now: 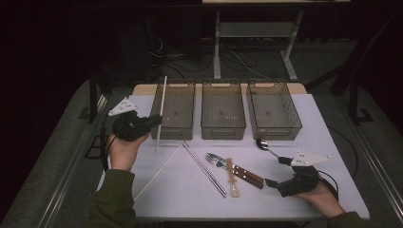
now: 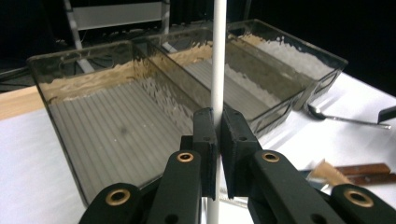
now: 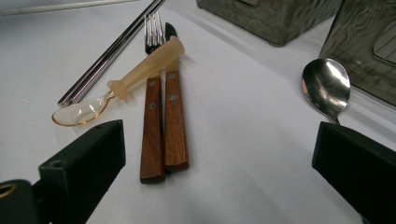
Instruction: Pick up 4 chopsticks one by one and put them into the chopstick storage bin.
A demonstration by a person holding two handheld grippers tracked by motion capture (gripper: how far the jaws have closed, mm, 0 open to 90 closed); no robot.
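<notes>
My left gripper (image 1: 155, 120) is shut on a white chopstick (image 1: 161, 107), which it holds upright beside the front left corner of the left bin (image 1: 175, 124). In the left gripper view the jaws pinch the chopstick (image 2: 218, 56) just in front of that bin (image 2: 107, 126). A second white chopstick (image 1: 158, 173) lies on the table. My right gripper (image 1: 277, 171) rests open near the front right. In the right gripper view a wooden-handled fork and knife (image 3: 163, 121), a clear amber spoon (image 3: 116, 88) and a metal spoon (image 3: 326, 86) lie ahead of its jaws.
Three smoky plastic bins stand in a row at the back, with the middle bin (image 1: 223, 127) and the right bin (image 1: 275, 129) beside the left one. A pair of metal chopsticks (image 1: 204, 169) lies diagonally mid-table. The white table (image 1: 294, 204) ends close behind my hands.
</notes>
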